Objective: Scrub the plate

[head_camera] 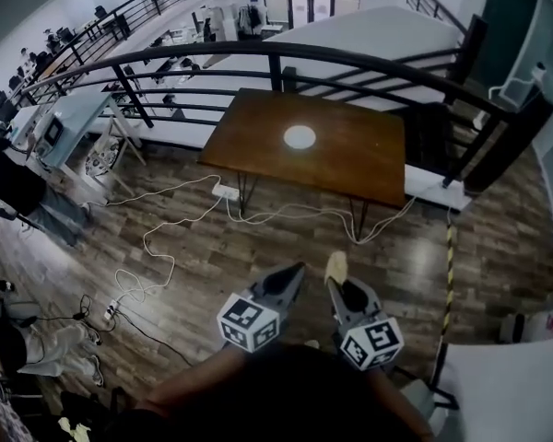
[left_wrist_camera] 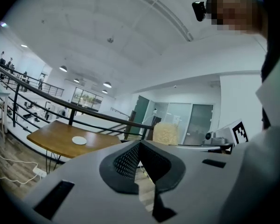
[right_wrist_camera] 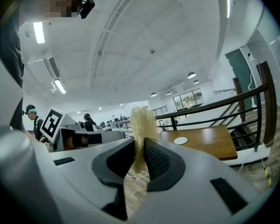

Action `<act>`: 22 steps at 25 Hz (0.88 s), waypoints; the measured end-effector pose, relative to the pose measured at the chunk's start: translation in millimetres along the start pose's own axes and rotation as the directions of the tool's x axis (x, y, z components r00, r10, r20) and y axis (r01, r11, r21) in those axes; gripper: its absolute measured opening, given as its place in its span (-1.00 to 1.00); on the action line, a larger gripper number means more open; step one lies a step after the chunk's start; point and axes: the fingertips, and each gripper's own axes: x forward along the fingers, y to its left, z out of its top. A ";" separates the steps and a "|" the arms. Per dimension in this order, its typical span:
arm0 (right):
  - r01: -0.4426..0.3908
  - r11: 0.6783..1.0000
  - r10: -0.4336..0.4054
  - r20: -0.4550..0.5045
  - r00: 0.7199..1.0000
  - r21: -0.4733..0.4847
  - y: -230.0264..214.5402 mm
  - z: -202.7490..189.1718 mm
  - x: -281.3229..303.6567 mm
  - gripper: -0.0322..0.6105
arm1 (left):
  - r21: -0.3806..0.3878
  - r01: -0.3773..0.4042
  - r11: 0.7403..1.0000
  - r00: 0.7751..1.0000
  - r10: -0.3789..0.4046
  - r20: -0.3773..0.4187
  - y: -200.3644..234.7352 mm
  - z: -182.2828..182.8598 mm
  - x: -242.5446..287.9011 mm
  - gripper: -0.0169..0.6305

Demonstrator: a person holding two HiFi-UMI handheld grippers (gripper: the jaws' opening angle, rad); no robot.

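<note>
Dark wood planks cover this upper floor, and a black railing [head_camera: 276, 58] runs along its edge. A brown wooden table [head_camera: 350, 159] on thin black legs stands against that railing. The white plate [head_camera: 300, 137] lies flat on the tabletop, left of its middle and nearer the railing edge than the edge facing me. Nothing touches it.

White cables [head_camera: 166, 247] snake over the floor from under the table's near side and run off to the table's left. A yellow-and-black striped strip [head_camera: 447, 284] lies on the planks off the table's right corner. Beyond the railing behind the table, a lower floor with desks and a few people shows.

I stand well back from the table, holding both tools up side by side and aimed toward it, well apart from the plate.

My left gripper [left_wrist_camera: 140, 146] has its jaws closed, the black pads meeting at the tip with nothing between them.

My right gripper [right_wrist_camera: 139, 148] is clamped on a pale yellow mesh scrubber [right_wrist_camera: 141, 122]. The pads pinch its lower part, and the frizzy tuft stands out past the tips. From the right gripper view, the table and plate sit just right of that tuft, far behind it.
</note>
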 end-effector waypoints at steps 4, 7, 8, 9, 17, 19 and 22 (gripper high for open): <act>-0.006 1.000 0.006 -0.027 1.000 0.022 -29.3 0.3 26.1 -0.71 | -0.024 -0.004 1.000 1.000 0.004 -0.013 22.7 3.0 31.4 -0.92; 0.016 0.999 -0.015 -0.043 0.999 0.028 -52.7 2.8 51.3 -0.71 | -0.041 0.000 0.999 1.000 0.000 -0.018 47.9 5.0 57.3 -0.92; 0.024 0.999 -0.023 -0.045 0.999 0.027 -60.0 4.4 62.0 -0.71 | -0.047 0.004 0.999 1.000 -0.005 -0.016 59.4 8.3 66.2 -0.92; 0.032 0.999 -0.031 -0.045 0.999 0.025 -67.0 6.8 74.0 -0.72 | -0.053 0.011 0.999 1.000 -0.011 -0.013 71.7 13.0 75.6 -0.92; 0.105 0.994 -0.104 -0.050 0.993 0.016 -100.0 44.1 185.8 -0.71 | -0.029 0.113 0.993 0.994 -0.113 -0.007 175.0 72.4 145.3 -0.92; 0.122 0.992 -0.121 -0.056 0.991 0.016 -104.8 48.1 216.4 -0.71 | -0.038 0.136 0.990 0.990 -0.137 -0.015 202.3 82.2 156.0 -0.92; 0.133 0.991 -0.131 -0.064 0.989 0.024 -107.9 52.1 257.1 -0.71 | -0.051 0.161 0.986 0.986 -0.163 -0.036 240.6 87.3 168.1 -0.92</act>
